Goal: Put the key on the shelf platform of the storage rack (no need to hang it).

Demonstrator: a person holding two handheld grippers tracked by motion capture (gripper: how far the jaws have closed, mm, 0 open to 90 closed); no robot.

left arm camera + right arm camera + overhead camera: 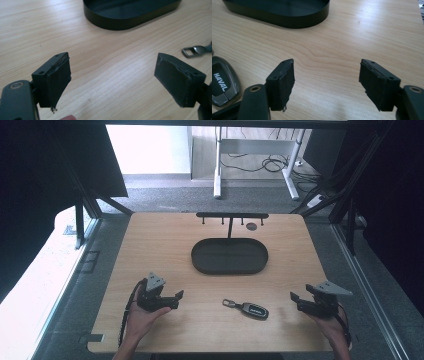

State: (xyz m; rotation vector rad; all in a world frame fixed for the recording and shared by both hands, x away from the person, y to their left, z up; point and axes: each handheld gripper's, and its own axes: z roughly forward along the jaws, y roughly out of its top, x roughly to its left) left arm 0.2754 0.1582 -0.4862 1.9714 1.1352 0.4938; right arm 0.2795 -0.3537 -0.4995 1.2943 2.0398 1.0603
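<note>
A grey car key fob (255,310) with a metal clip (229,303) lies on the wooden table (150,245) near its front edge, between my two hands. Its "HAVAL" face (222,82) sits at the left of the right gripper view, and the clip (193,50) appears at the right of the left gripper view. My left gripper (178,296) rests left of the fob, open and holding nothing (112,80). To the fob's right, my right gripper (294,297) is open too, bare wood between its jaws (327,82). A black oval tray (200,265) lies beyond, empty.
Behind the tray stands a black rack (232,215) with small hooks on a thin post. The tray's wall (120,23) is close ahead of the left gripper and also ahead of the right one (294,22). Grey floor and dark frame posts surround the table.
</note>
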